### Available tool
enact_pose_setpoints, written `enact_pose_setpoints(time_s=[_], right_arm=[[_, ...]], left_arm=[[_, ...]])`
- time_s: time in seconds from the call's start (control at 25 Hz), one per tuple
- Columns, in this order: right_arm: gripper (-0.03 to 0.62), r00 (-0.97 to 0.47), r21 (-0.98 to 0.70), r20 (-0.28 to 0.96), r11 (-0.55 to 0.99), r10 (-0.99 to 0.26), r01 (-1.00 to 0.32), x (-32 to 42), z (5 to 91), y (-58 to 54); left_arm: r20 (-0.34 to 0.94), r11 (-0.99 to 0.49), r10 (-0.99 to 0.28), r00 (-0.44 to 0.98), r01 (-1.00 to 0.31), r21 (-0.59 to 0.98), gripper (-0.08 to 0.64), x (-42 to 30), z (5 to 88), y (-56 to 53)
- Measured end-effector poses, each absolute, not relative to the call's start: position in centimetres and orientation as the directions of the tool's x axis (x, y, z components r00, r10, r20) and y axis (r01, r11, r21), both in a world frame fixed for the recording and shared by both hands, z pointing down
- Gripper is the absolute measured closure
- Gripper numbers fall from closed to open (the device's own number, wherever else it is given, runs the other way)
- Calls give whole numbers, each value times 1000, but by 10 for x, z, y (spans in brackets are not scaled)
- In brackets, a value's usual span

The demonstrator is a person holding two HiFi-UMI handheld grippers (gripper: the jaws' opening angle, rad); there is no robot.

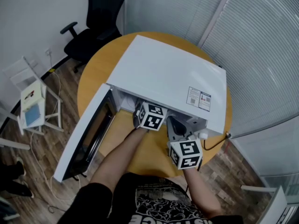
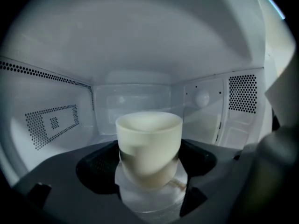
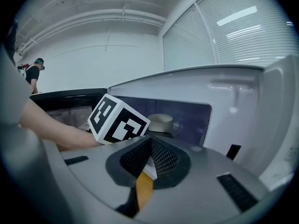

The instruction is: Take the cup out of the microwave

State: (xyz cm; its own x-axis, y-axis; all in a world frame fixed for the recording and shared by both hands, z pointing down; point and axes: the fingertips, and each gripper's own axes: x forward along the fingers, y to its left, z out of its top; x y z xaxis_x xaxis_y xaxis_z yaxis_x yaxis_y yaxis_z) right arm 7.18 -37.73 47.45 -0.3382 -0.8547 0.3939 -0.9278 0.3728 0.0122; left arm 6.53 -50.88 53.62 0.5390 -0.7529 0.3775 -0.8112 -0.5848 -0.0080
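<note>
On the round wooden worktop (image 1: 96, 69), the white box-shaped microwave (image 1: 168, 73) stands with its dark-windowed door (image 1: 86, 134) swung out to the left. Inside the cavity, our left gripper (image 2: 148, 164) has its jaws spread to either side of the small cream cup (image 2: 148, 139), which sits upright on the clear glass turntable (image 2: 149, 202). The pads are just beside its walls, and we cannot see them pressing. We judge the cup light, stiff, smooth-sided and breakable, so we would take it squarely at mid-wall, below the rim. Further right, outside the cavity, our right gripper (image 3: 150, 146) is pressed together and empty
</note>
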Motion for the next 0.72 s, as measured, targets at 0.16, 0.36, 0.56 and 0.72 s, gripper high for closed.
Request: enact_pose_setpoints(time_s=[0.16, 0.36, 0.56, 0.72], right_arm=[[577, -333, 12, 388, 366, -860, -931, 72, 472, -375], [577, -328, 8, 380, 358, -865, -934, 72, 469, -374], [577, -342, 2, 378, 370, -860, -929, 66, 469, -368], [577, -353, 1, 378, 382, -856, -924, 61, 469, -362]], left_arm=[[386, -586, -749, 539, -811, -5, 153, 63, 537, -505], [388, -595, -743, 546, -803, -10, 154, 59, 535, -496], [385, -585, -751, 537, -811, -8, 155, 51, 535, -485], [377, -574, -760, 529, -819, -6, 155, 43, 535, -477]])
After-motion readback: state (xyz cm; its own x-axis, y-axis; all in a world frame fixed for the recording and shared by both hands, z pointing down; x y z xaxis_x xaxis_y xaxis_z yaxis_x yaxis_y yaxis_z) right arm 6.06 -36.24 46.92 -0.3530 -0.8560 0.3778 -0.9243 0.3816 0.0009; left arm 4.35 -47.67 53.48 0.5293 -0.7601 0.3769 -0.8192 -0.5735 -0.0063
